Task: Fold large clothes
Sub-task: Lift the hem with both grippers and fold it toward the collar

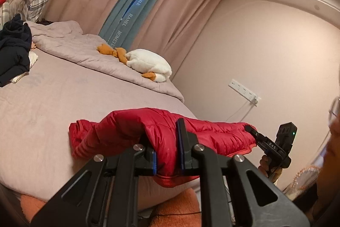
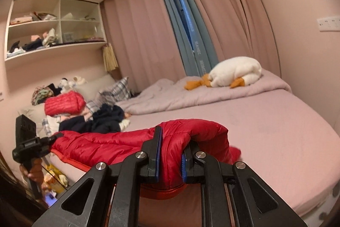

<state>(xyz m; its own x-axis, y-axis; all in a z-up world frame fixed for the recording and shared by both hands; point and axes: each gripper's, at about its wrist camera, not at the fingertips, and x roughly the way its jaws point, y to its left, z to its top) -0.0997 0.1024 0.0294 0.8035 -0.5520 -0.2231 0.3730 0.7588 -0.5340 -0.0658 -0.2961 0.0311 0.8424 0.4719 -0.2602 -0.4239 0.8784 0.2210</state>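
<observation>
The left gripper (image 1: 167, 152) and right gripper (image 2: 170, 160) are each clamped on the red down jacket (image 1: 191, 131), stretched between them above the bed (image 1: 53, 110). The slippery fabric could slip out. Ahead the bed is free; the goose plush (image 1: 148, 65) is far.

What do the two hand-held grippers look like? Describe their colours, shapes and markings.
Both the left gripper and the right gripper are matte black, with angular arms bearing triangular cut-outs, round silver pivot pins and blue-edged fingers. The right one, seen from the left camera, carries white lettering and a small green light.
</observation>
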